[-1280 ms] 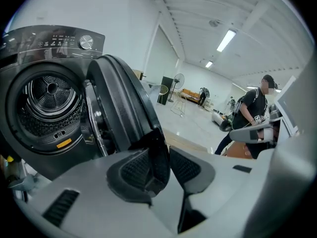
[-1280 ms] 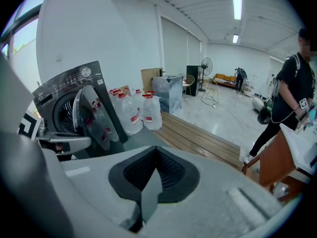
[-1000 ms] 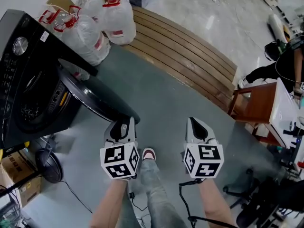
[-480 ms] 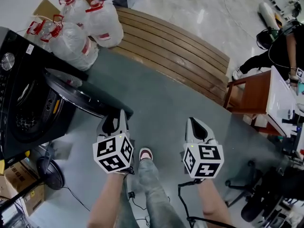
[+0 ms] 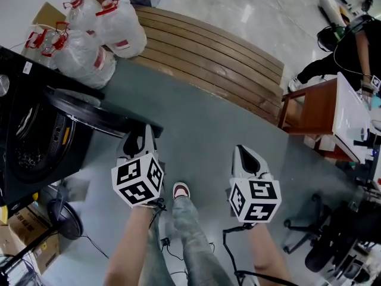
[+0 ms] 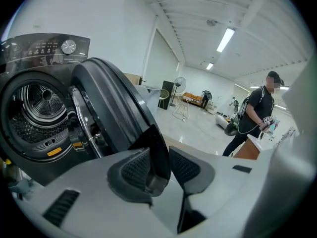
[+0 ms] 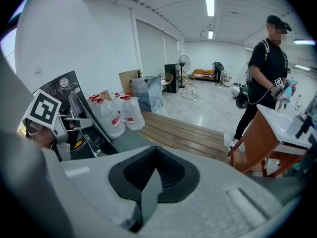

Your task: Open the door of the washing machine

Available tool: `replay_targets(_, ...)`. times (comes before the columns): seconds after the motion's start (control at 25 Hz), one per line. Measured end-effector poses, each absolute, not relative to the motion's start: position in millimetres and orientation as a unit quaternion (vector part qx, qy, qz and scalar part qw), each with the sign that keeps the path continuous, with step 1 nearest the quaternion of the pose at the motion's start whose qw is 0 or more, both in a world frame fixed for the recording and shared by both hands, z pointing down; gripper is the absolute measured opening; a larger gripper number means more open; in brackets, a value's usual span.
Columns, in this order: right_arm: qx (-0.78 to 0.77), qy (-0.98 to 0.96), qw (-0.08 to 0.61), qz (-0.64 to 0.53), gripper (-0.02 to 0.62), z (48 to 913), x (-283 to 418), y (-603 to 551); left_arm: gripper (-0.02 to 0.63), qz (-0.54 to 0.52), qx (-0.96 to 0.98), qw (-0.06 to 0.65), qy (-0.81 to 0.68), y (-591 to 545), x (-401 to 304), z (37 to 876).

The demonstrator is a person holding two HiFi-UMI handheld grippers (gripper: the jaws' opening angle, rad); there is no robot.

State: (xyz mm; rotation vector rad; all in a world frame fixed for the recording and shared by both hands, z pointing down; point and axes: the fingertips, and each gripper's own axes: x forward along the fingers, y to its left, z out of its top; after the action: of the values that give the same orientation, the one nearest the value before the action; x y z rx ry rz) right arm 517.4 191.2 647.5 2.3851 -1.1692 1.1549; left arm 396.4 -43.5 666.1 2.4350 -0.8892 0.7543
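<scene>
The black front-loading washing machine [image 5: 30, 136] stands at the left, and its round door [image 5: 101, 115] is swung wide open. My left gripper [image 5: 140, 140] is at the door's outer rim. In the left gripper view the dark rim of the door [image 6: 114, 108] runs down between the pads and the jaws are closing on it, left gripper [image 6: 158, 167]. Behind it the steel drum [image 6: 39, 103] is exposed. My right gripper [image 5: 247, 159] hangs over the grey floor to the right, shut with nothing in it, right gripper [image 7: 156, 175].
Several large water jugs [image 5: 101, 34] stand beside the machine, with a slatted wooden platform [image 5: 214, 64] behind. A wooden chair [image 5: 309, 115] and a standing person [image 7: 265, 68] are at the right. A floor fan [image 5: 59, 216] and cardboard box [image 5: 18, 243] lie at the lower left.
My left gripper has moved left and nearer to me with the door's rim between its jaws, and the door has swung wider. The right gripper stays about where it was.
</scene>
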Motion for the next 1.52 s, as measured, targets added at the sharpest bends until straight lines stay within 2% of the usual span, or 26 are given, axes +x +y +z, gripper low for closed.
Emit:
replay_targets(1.0, 0.813, -0.412, 0.124, 0.392, 0.002, 639, 504, 183, 0.105, 0.285, 0.898, 0.184, -0.280, -22, 394, 649)
replay_targets(1.28, 0.795, -0.457, 0.136, 0.375, 0.002, 599, 475, 125, 0.098, 0.286, 0.887, 0.193, -0.307, -46, 329, 606)
replay_targets(1.52, 0.769, -0.523, 0.147, 0.335, 0.002, 543, 433, 69, 0.080, 0.250, 0.879, 0.196, -0.356, -66, 255, 531)
